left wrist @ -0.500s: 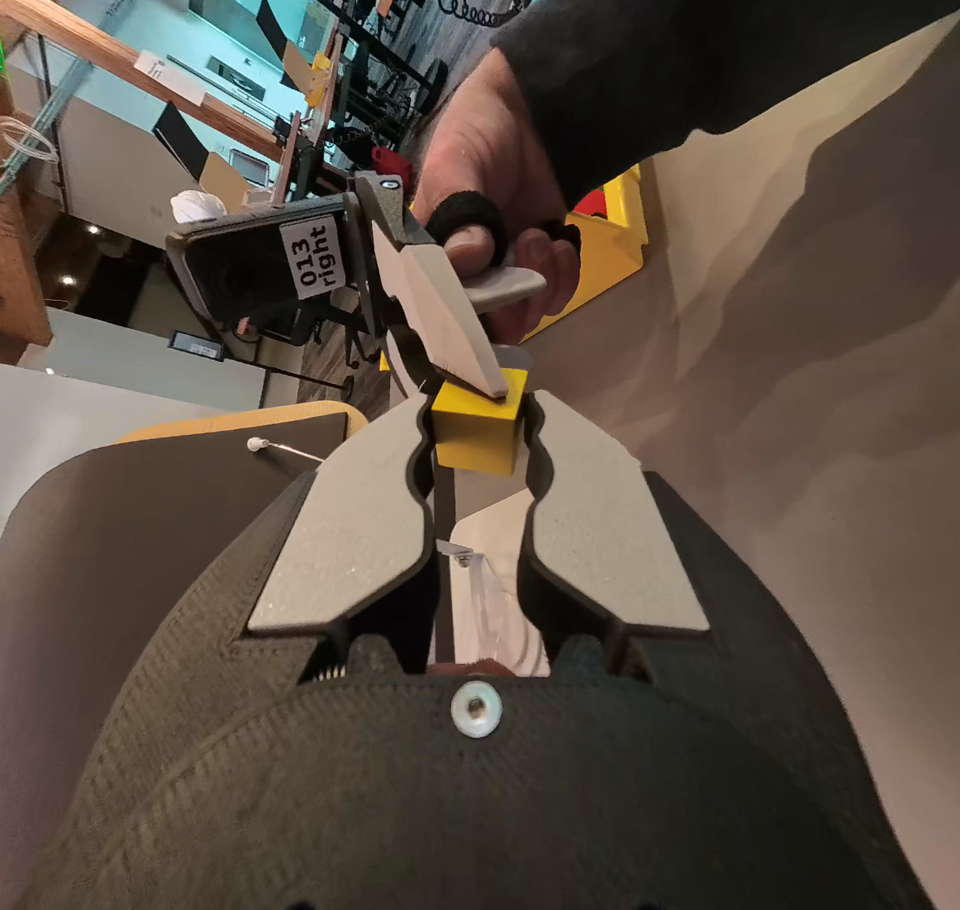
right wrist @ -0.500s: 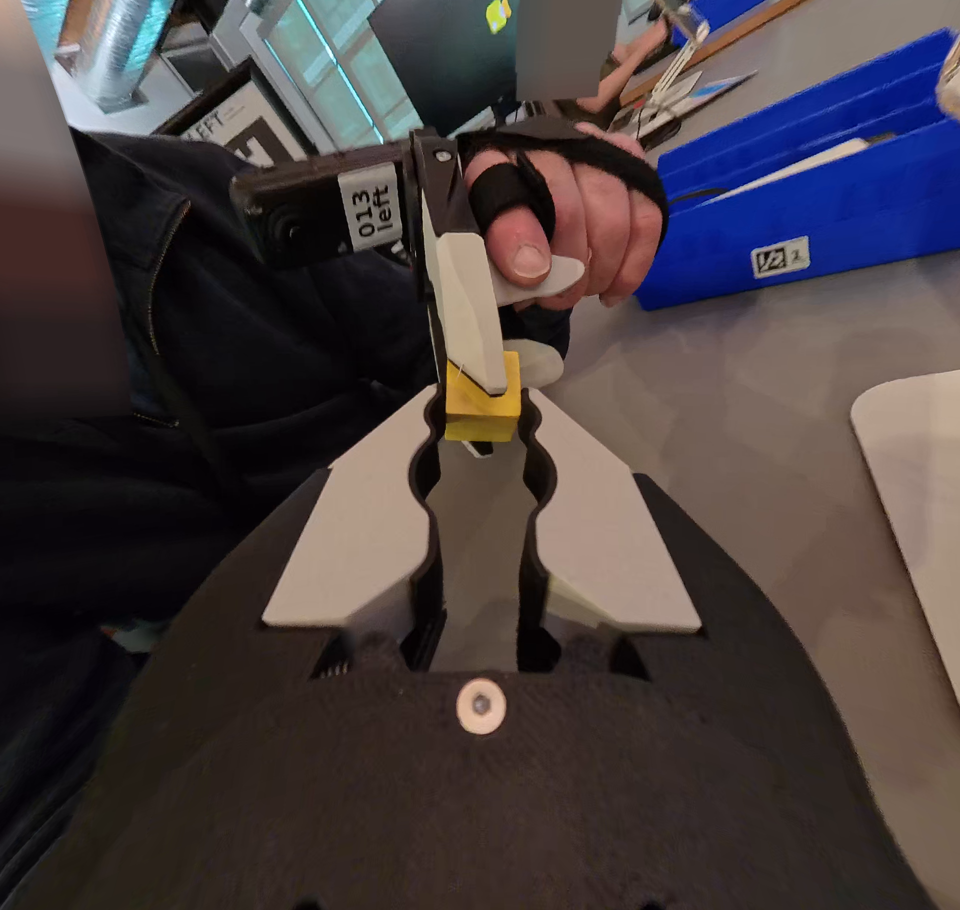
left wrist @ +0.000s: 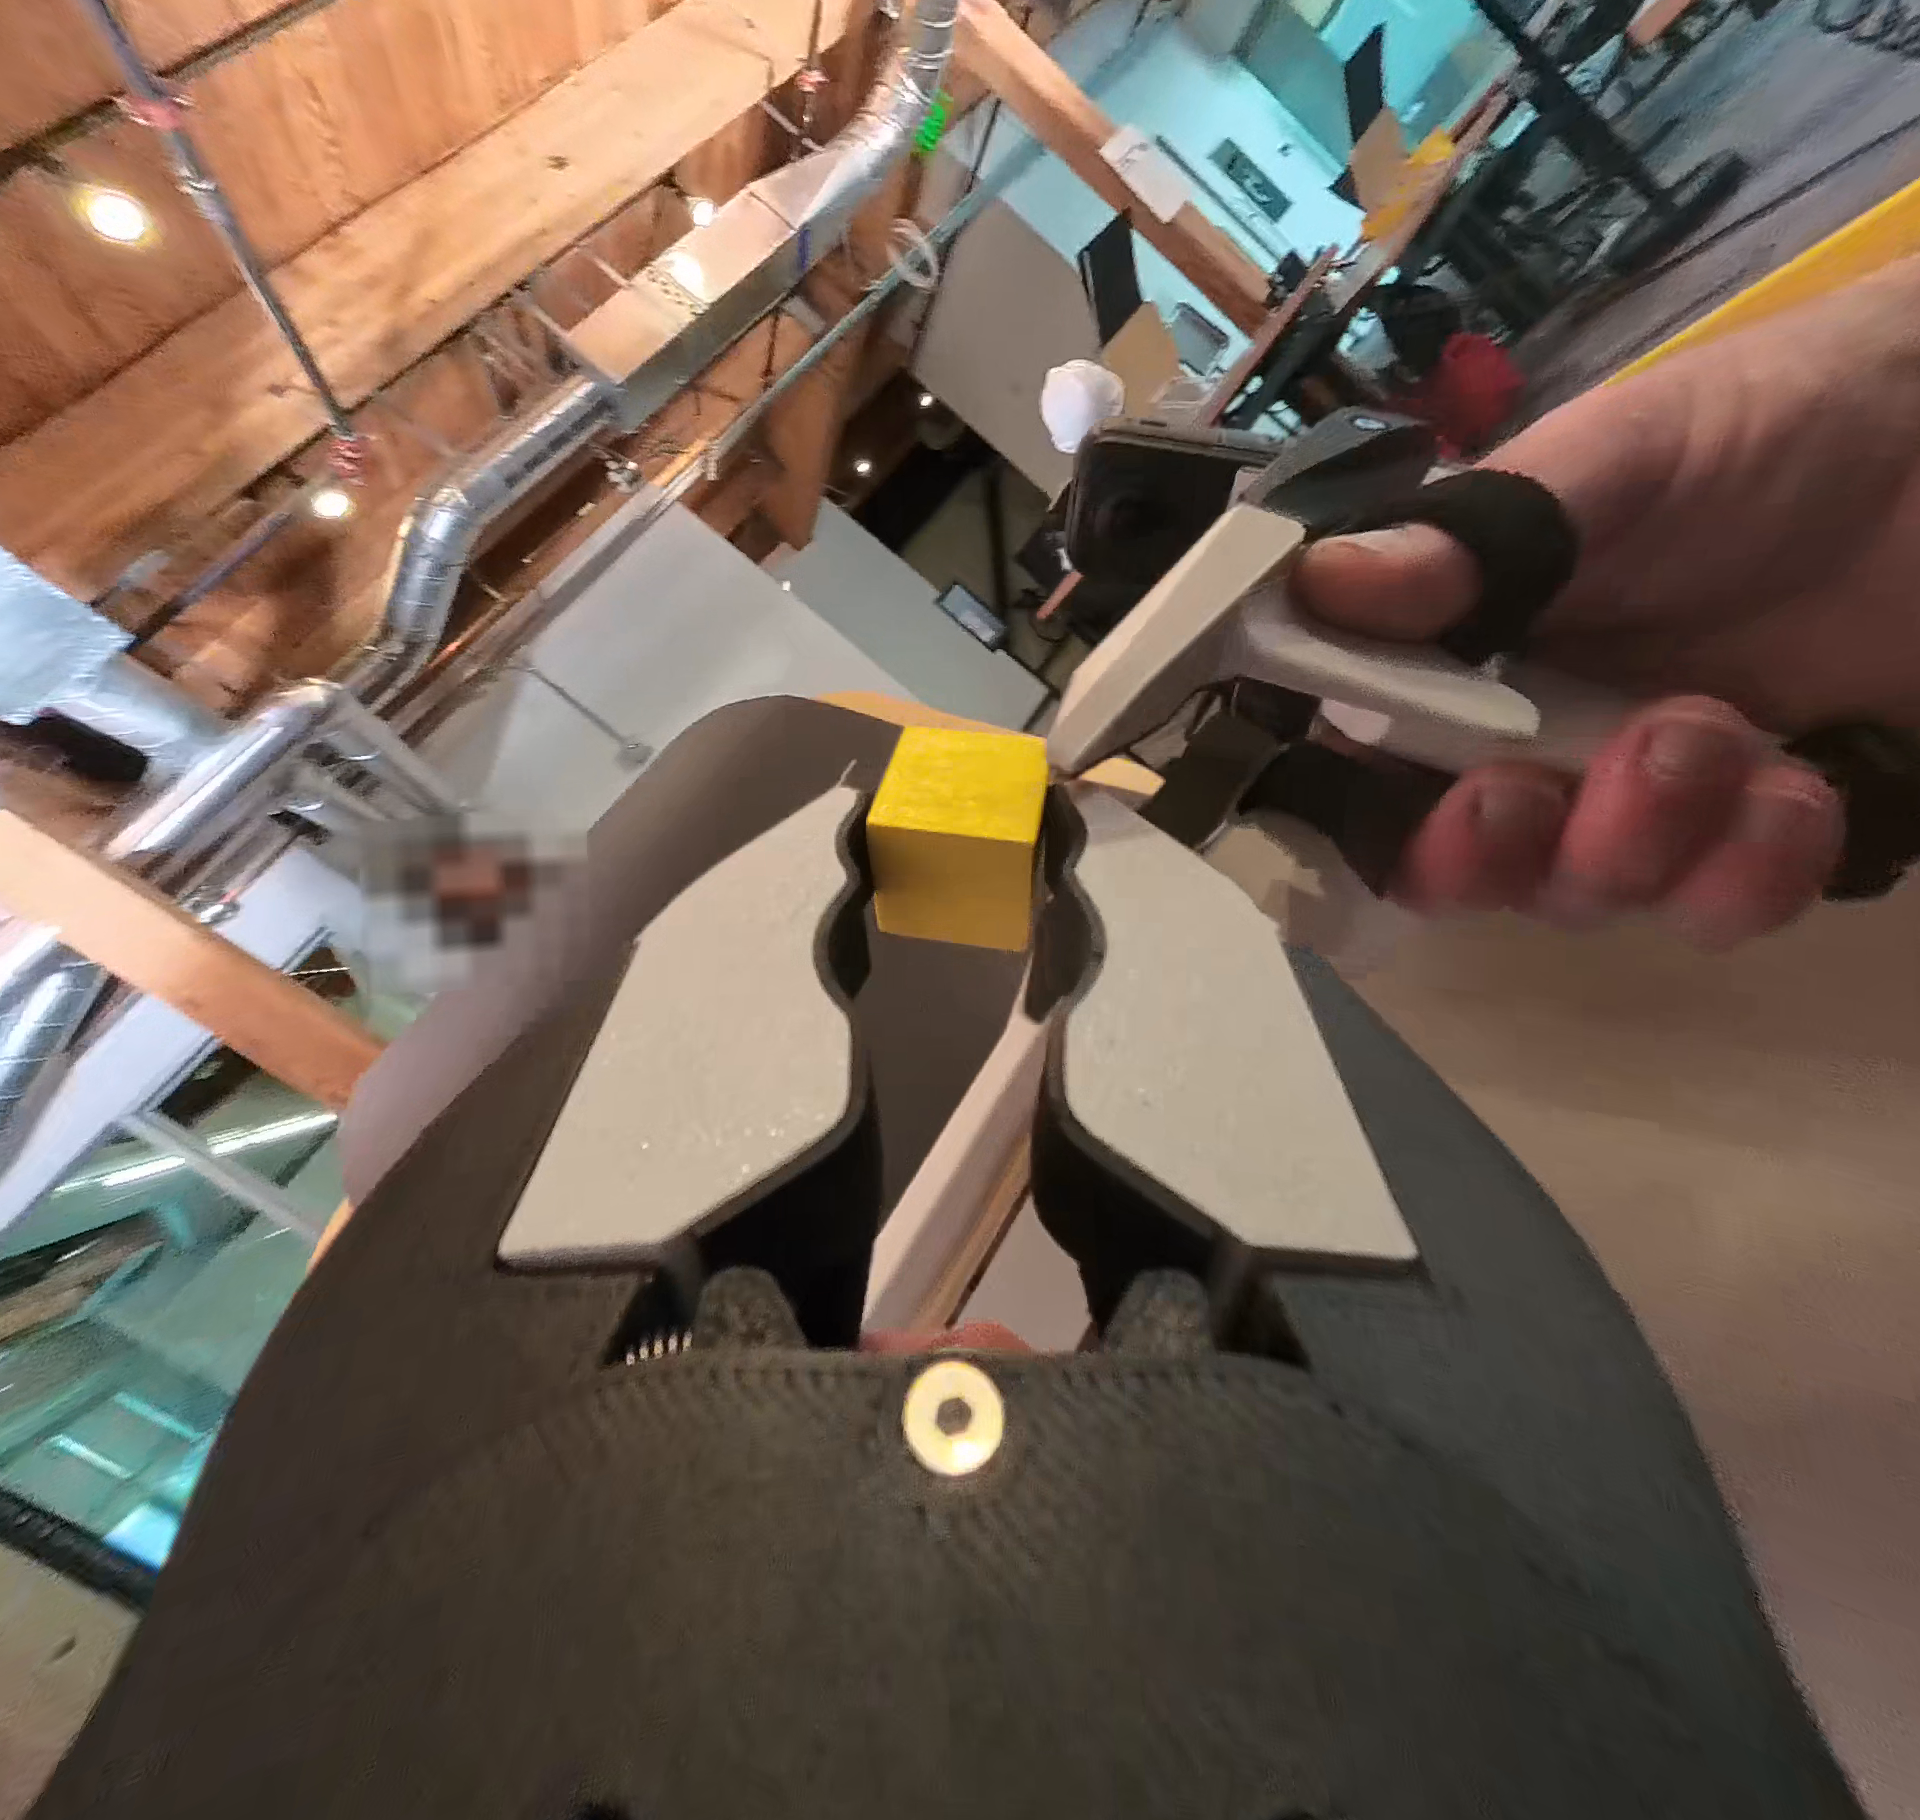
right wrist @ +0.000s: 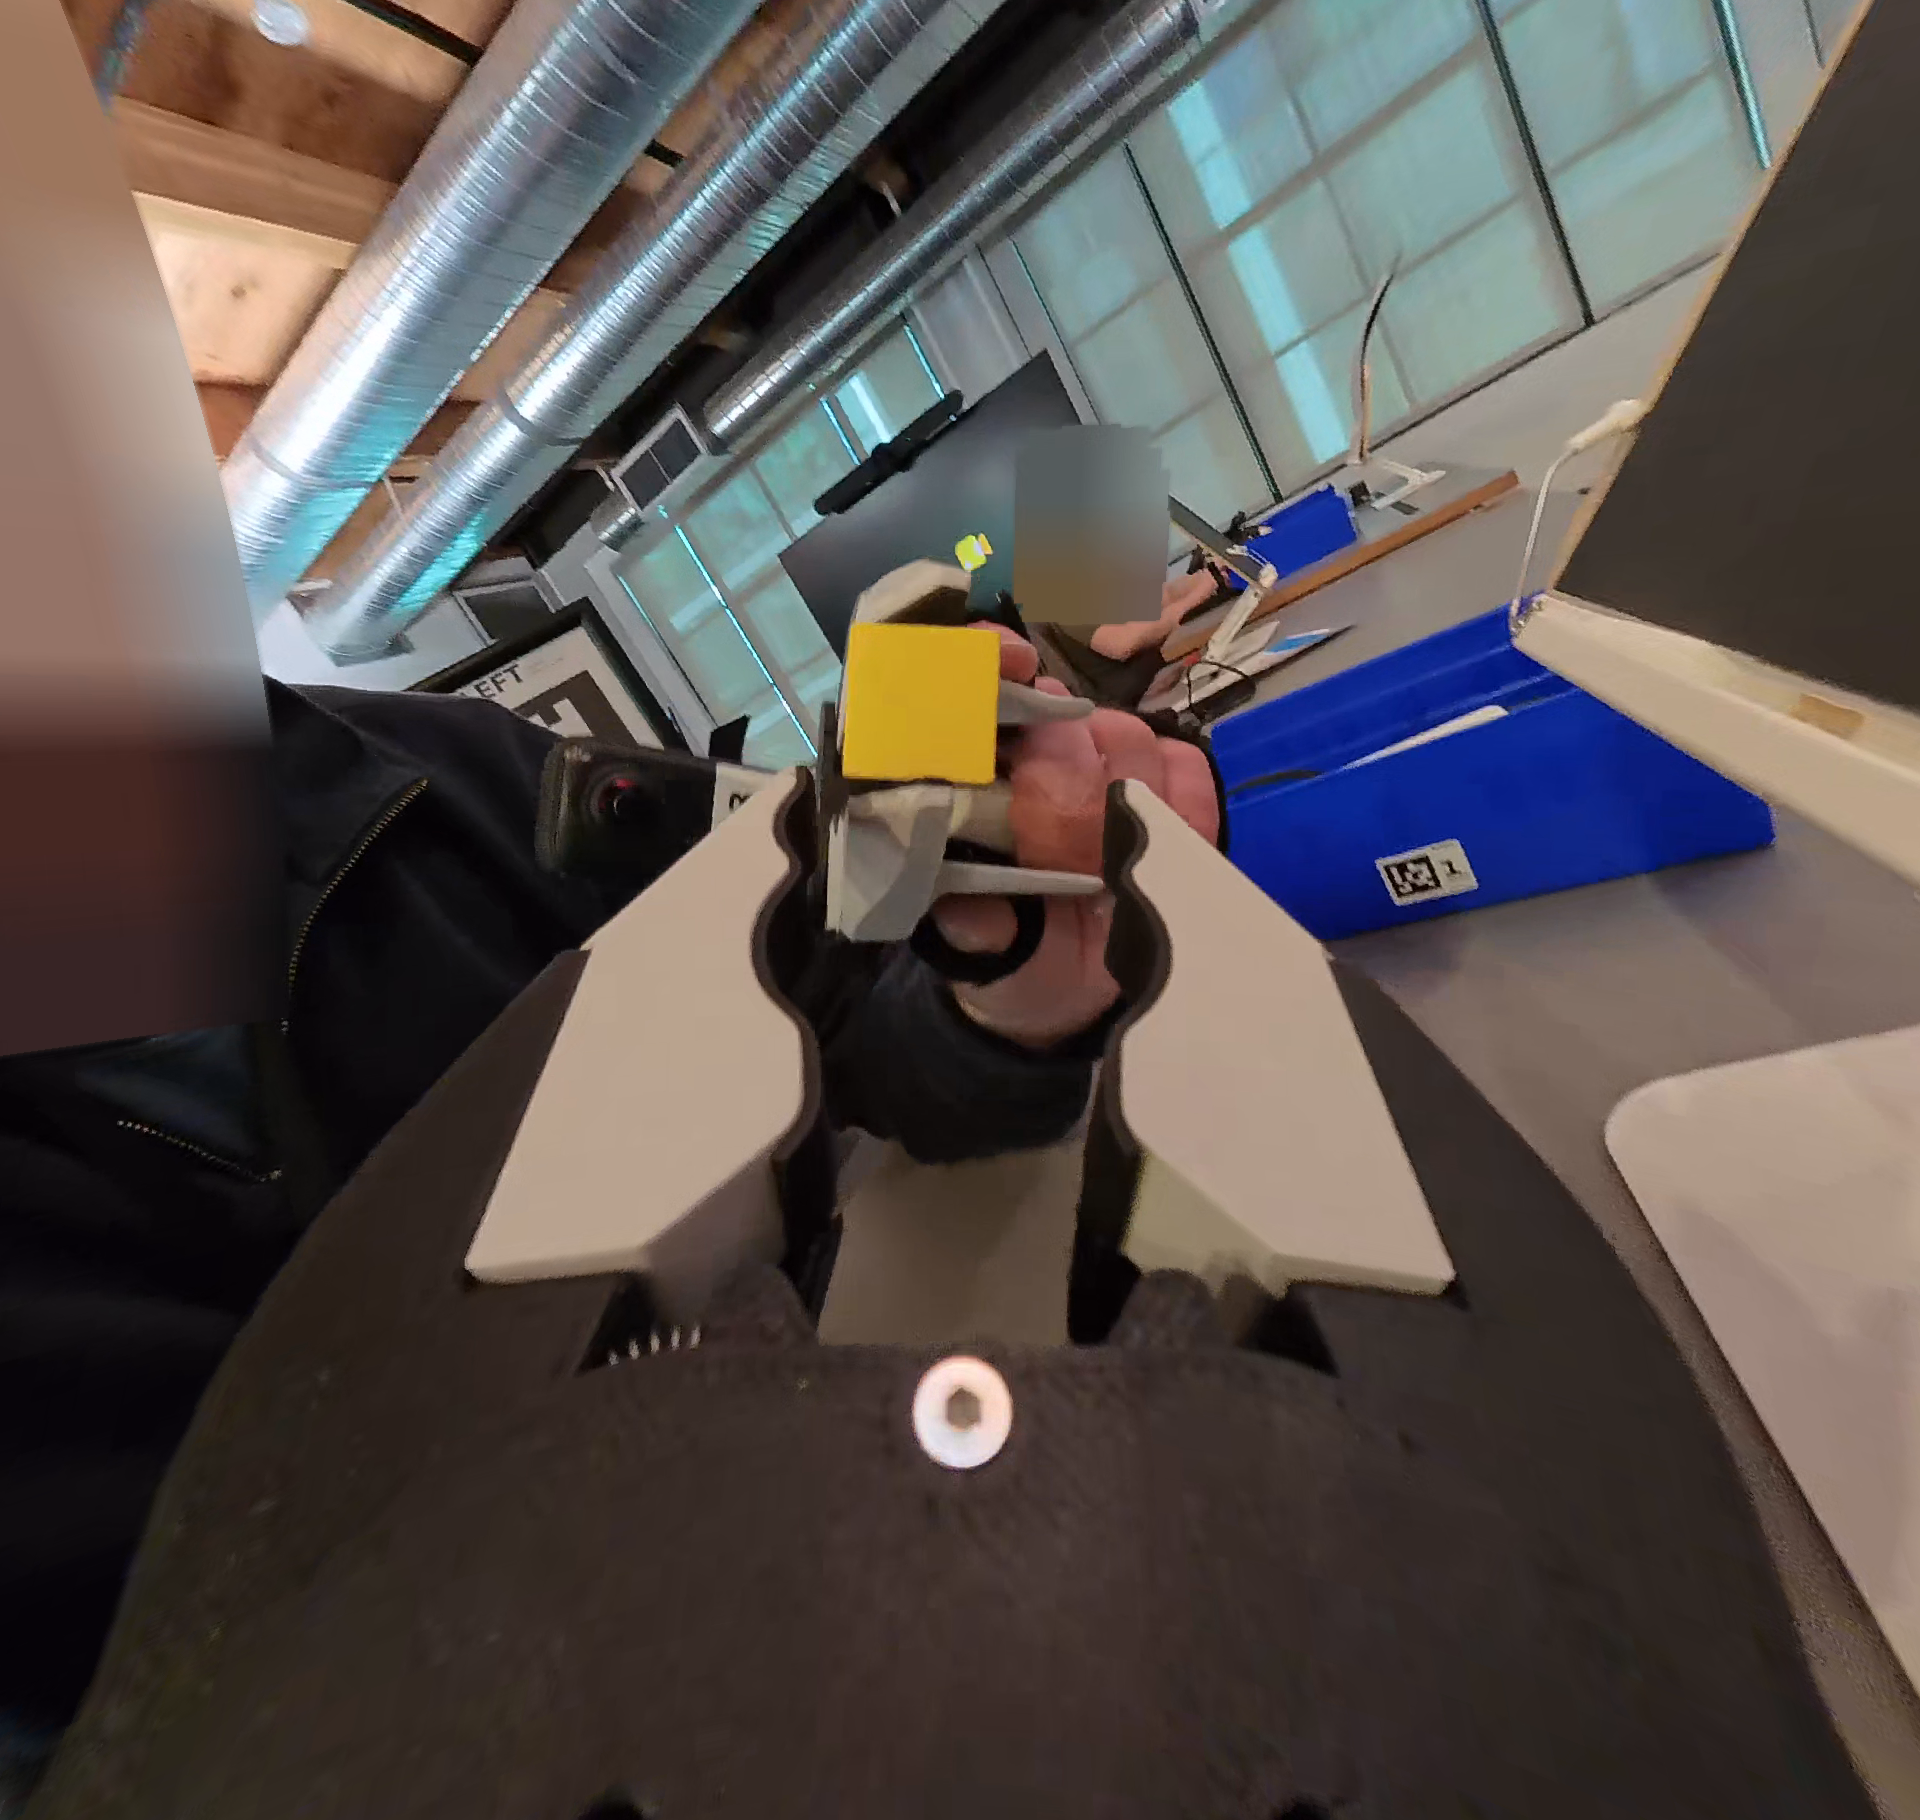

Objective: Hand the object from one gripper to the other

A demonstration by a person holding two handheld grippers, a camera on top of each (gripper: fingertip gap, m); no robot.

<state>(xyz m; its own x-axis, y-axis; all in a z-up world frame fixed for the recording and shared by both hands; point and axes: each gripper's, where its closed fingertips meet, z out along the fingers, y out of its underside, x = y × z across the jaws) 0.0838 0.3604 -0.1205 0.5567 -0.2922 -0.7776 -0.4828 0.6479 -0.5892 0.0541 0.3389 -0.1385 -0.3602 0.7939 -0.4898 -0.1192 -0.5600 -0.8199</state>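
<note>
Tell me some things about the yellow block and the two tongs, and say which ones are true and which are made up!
1. The left tongs are pinching the yellow block. True.
2. The right tongs are squeezing the block too. False: they are open, and the block sits beyond their tips.
3. The block is lying on the grey table. False: it is held up in the air.
4. A blue bin sits on the table behind the tongs. True.
5. The block is red. False: it is yellow.
</note>
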